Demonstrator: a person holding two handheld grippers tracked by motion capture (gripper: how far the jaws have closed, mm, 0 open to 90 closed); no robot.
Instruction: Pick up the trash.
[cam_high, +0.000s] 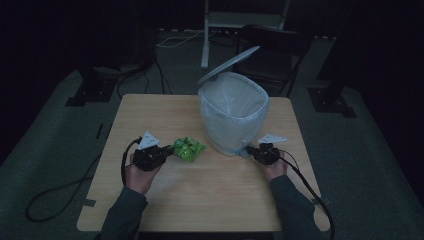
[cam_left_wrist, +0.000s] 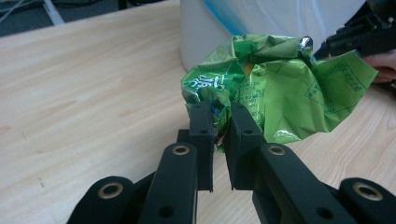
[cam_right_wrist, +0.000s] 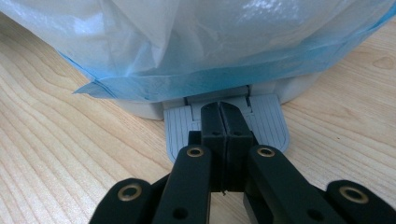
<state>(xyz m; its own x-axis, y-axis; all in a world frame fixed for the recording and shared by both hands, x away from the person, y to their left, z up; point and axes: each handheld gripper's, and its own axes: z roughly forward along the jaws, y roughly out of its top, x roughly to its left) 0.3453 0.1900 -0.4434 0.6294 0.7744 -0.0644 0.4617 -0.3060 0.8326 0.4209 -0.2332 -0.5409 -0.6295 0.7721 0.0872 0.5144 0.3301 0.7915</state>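
On the table stands the lidded bin; at its foot the right gripper, jaws together, presses the pedal. Beside it, the left gripper pinches a crumpled green wrapper. That thin pinch might slip, I think.

Two black two-jaw grippers, left gripper, right gripper, brass-ringed screw holes on linkage arms, pale grey three-cornered top plates, black trailing cables, person's dark grey long sleeves
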